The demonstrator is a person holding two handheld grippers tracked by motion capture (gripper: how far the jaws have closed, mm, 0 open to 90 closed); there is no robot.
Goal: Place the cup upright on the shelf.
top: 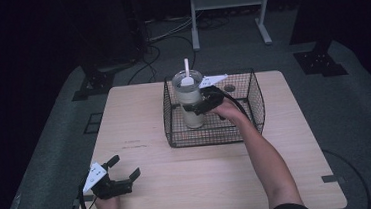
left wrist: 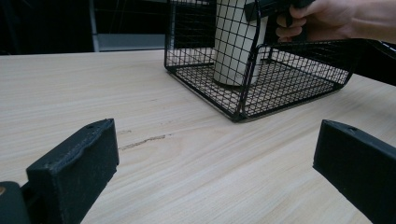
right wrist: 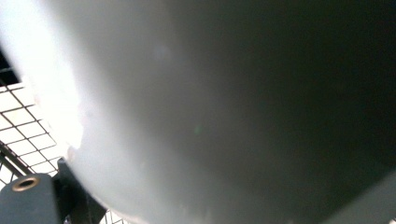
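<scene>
Pale tumbler [top: 191,101] with straw, upright in wire basket [top: 254,110]

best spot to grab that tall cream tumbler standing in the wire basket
Grip the tumbler around its straight upper body, below the lid, coming from the basket's open top on the right side, as the right gripper does. It stands upright, the mesh walls block a low side approach, and the straw blocks the top.

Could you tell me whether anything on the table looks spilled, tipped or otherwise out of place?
Nothing stands out. The tumbler stands upright inside the wire basket, the right gripper at its side. The left gripper rests open near the table edge.
</scene>
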